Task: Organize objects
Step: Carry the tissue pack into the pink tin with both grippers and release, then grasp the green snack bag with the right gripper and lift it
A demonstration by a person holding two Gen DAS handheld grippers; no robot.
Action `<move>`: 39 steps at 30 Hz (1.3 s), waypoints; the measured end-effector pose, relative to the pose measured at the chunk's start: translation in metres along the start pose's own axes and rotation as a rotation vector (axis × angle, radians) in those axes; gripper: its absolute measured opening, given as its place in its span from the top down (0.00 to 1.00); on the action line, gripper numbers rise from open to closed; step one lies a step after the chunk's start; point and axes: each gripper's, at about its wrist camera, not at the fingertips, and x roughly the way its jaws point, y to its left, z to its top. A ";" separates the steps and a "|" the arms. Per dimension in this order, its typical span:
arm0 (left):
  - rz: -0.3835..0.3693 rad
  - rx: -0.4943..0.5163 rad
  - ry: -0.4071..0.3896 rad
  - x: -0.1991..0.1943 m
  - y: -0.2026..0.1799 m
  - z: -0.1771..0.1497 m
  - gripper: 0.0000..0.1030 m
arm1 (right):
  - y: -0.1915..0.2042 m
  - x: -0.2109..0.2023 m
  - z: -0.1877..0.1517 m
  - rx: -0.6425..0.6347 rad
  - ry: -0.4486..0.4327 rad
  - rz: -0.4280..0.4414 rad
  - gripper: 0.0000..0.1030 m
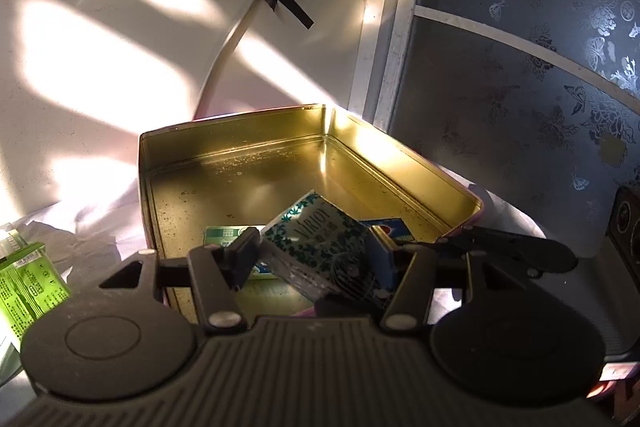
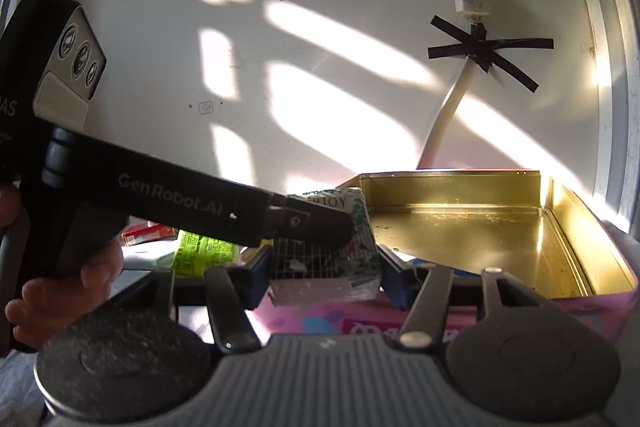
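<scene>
Left wrist view: the left hand-held gripper sits at lower centre, its two dark pads pinching a tissue pack printed with teal leaves. The pack hangs tilted, its long axis running from the lower right of the frame up toward the centre, over the near edge of an open gold-lined tin. The tin lies straight ahead of the pads and just below them, so the pack needs only a short drop to land inside. A green-and-white packet and a blue packet already lie on the tin's floor, both partly covered by the pack and the pads. A green carton stands outside the tin at the lower left, cut off by the frame edge.

Right wrist view: the right hand-held gripper at lower centre also has the same tissue pack between its blue pads, and they appear to press its sides, though shadow makes contact hard to confirm. The left tool's black finger crosses from the left and covers part of the pack. The tin fills the right half, with its pink outer wall nearest. Both hands are equally close to it. A person's hand shows at lower left.
</scene>
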 end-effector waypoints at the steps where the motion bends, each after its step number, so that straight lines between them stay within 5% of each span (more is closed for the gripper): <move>1: 0.010 -0.011 0.021 0.009 0.002 0.002 0.40 | -0.008 0.007 0.001 0.011 0.022 0.003 0.46; 5: 0.066 -0.042 0.090 0.037 0.011 0.006 0.26 | -0.024 0.032 0.003 0.046 0.057 -0.014 0.42; 6: 0.088 -0.045 0.095 0.041 0.013 0.005 0.24 | -0.026 0.035 0.003 0.051 0.046 -0.027 0.34; 10: 0.115 -0.094 0.110 0.046 0.021 0.002 0.22 | -0.027 0.035 -0.005 0.052 0.030 -0.041 0.32; 20: 0.161 -0.089 -0.016 -0.010 0.010 -0.003 0.19 | -0.014 -0.002 -0.011 0.036 -0.030 -0.076 0.31; 28: 0.165 -0.204 -0.025 -0.054 0.032 -0.034 0.19 | -0.003 -0.005 0.002 0.051 0.040 0.046 0.55; 35: 0.197 -0.244 0.008 -0.070 0.046 -0.065 0.19 | -0.016 0.043 0.012 0.117 0.156 -0.088 0.57; 39: 0.218 -0.280 0.030 -0.076 0.058 -0.079 0.19 | -0.015 0.044 0.018 0.144 0.121 -0.132 0.54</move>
